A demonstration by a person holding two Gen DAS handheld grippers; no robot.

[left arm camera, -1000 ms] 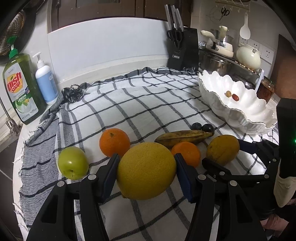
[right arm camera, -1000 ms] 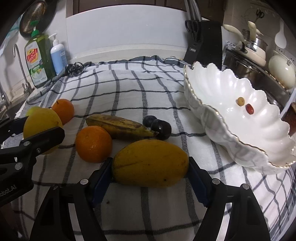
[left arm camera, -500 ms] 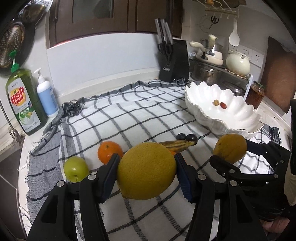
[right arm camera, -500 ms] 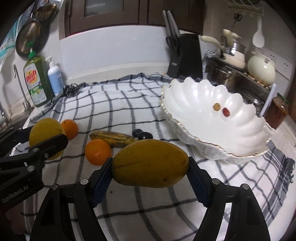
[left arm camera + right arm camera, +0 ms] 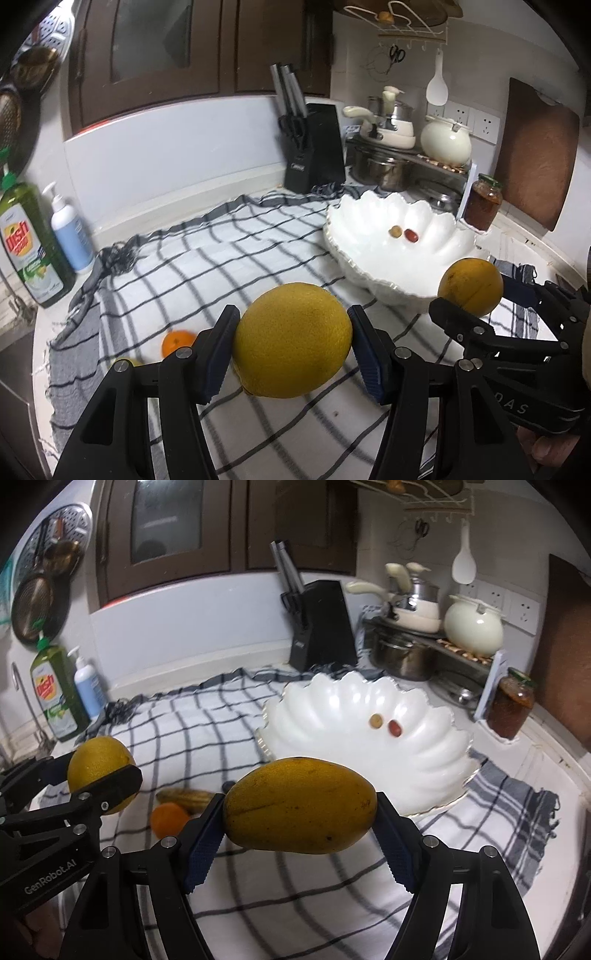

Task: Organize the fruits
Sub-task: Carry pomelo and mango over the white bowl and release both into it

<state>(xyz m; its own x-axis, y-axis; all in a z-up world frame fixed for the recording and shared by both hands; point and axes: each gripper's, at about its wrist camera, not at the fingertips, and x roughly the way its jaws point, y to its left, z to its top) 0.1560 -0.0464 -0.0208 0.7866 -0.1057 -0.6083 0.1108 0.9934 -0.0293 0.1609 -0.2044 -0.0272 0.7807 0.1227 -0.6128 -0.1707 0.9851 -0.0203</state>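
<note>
My left tongs: my left gripper (image 5: 291,339) is clamped on a big round yellow citrus (image 5: 292,339), blue pads pressed against both its sides, the fruit held clear above the cloth.
My right tongs: my right gripper (image 5: 300,806) grips a mango (image 5: 300,805) lengthwise, one pad at each end, also off the cloth.
Each seen from the other: in the left wrist view the mango (image 5: 471,286) sits in the right gripper (image 5: 476,295) at the right edge; in the right wrist view the citrus (image 5: 99,771) shows at the left in my other tongs (image 5: 99,775).
Bowl: a white scalloped bowl (image 5: 332,701) stands on the checked cloth (image 5: 184,731), beyond the mango; two small fruits, one yellowish (image 5: 375,720) and one red (image 5: 395,727), lie inside it side by side.
Left on the cloth: an orange (image 5: 169,819) and, just behind it, a browned banana (image 5: 186,798), both blurred.
Back of the counter: knife block (image 5: 323,622), dish soap bottle (image 5: 55,694), pump bottle (image 5: 88,692), jar (image 5: 511,707).
</note>
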